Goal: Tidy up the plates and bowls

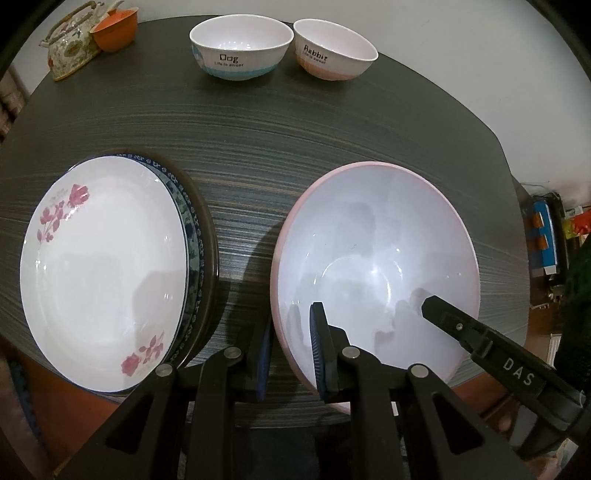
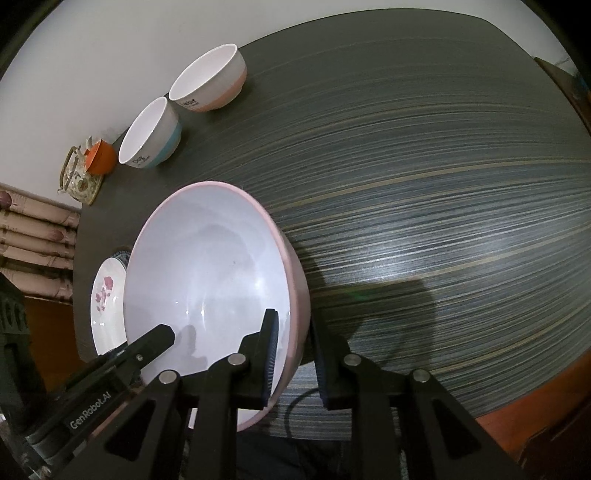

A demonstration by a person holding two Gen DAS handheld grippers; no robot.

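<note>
A large pink bowl [image 1: 376, 258] with a pale inside sits on the dark table; it also shows in the right wrist view [image 2: 207, 280]. My left gripper [image 1: 291, 350] straddles its near-left rim, one finger inside, one outside. My right gripper [image 2: 295, 358] straddles its right rim the same way. Both look closed on the rim. A stack of plates [image 1: 107, 273] topped by a white plate with pink flowers lies left of the bowl. A "Dog" bowl [image 1: 240, 48] and a "Rabbit" bowl [image 1: 334, 48] stand at the far edge.
A floral teapot [image 1: 70, 48] and an orange cup [image 1: 114, 31] stand at the table's far left corner. The striped table top [image 2: 443, 184] stretches to the right of the pink bowl. The table's near edge is just below the grippers.
</note>
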